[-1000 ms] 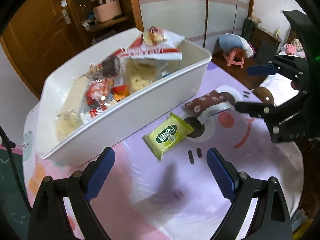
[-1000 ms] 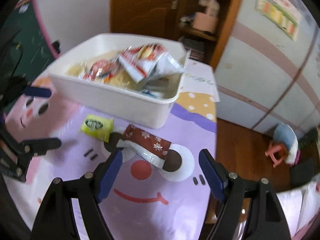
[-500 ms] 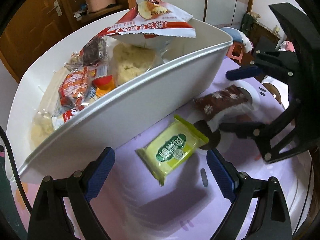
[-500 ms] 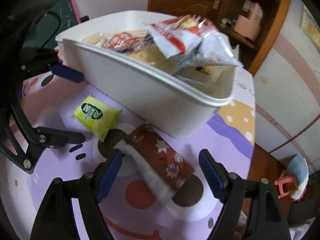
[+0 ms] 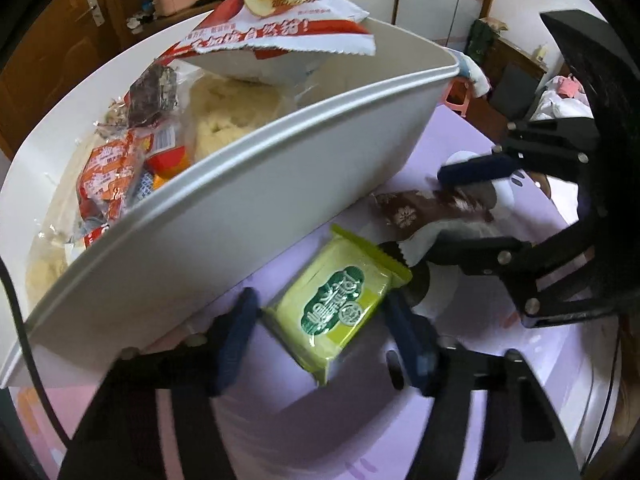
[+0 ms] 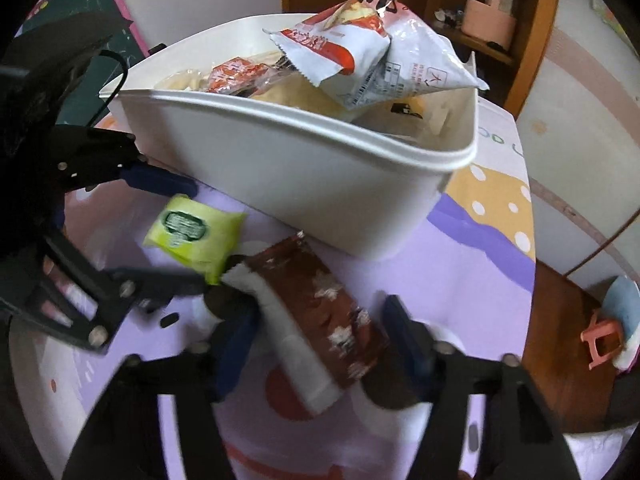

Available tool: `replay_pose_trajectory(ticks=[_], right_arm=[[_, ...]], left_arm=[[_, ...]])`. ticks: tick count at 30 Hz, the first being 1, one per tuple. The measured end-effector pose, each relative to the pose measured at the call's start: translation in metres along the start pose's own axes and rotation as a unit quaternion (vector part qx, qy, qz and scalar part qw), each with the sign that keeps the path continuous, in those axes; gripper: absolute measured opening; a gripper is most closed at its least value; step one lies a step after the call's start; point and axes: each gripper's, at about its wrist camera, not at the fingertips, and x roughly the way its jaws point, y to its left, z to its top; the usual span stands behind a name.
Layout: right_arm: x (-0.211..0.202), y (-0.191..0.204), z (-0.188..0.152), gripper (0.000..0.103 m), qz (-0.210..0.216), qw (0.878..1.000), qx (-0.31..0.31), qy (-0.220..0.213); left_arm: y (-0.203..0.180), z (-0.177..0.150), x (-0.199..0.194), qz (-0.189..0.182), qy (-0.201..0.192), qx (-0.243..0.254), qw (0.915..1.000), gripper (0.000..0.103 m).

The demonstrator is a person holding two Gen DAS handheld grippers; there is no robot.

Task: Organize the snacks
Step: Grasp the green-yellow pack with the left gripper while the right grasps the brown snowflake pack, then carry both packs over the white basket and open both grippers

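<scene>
Two loose snacks are seen on the worktop [image 5: 460, 412], just outside the long near wall of one white bin [image 5: 248, 216]. One green packet [image 5: 340, 308] lies flat on the purple cloth, close to the bin wall; it is bracketed by the left gripper [image 5: 320, 320], whose blue fingers [image 5: 236, 336] are set on either side of it, spread about as wide as the packet, though contact with the pads cannot be made out through the blur. One brown packet [image 6: 320, 312] with white flower marks and a white edge lies beside the green one, their ends nearly touching, toward the bin's corner. It is straddled by the right gripper [image 6: 320, 344], which is held open, with a gap visible between each finger and the wrapper.

Inside the bin several wrapped snacks are heaped: one large red-and-white bag [image 5: 280, 24] is propped on top and juts above the rim, one dark brown bar [image 5: 154, 94] and some orange-red packets [image 5: 108, 172] lie beneath, with pale pastries in clear wrap.

The bin wall stands directly beside the left gripper's left finger. Beyond the worktop's far edge, one pink stool [image 6: 600, 340] is seen on a wooden floor, and a wooden shelf unit [image 6: 500, 12] stands behind the bin
</scene>
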Motion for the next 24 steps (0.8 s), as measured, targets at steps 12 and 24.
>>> replay_pose_trajectory(ticks=[12,24], right_arm=[[-0.037,0.039,-0.021,0.021,0.006,0.999,0.038,-0.011],[-0.127,0.064,0.019,0.020,0.033,0.993,0.035,-0.107]], left_arm=[[-0.007,-0.022,-0.024,-0.011,-0.004,-0.055,0.9984,0.037],[0.030,-0.028,-0.150,0.022,-0.090,-0.102,0.9904,0.038]])
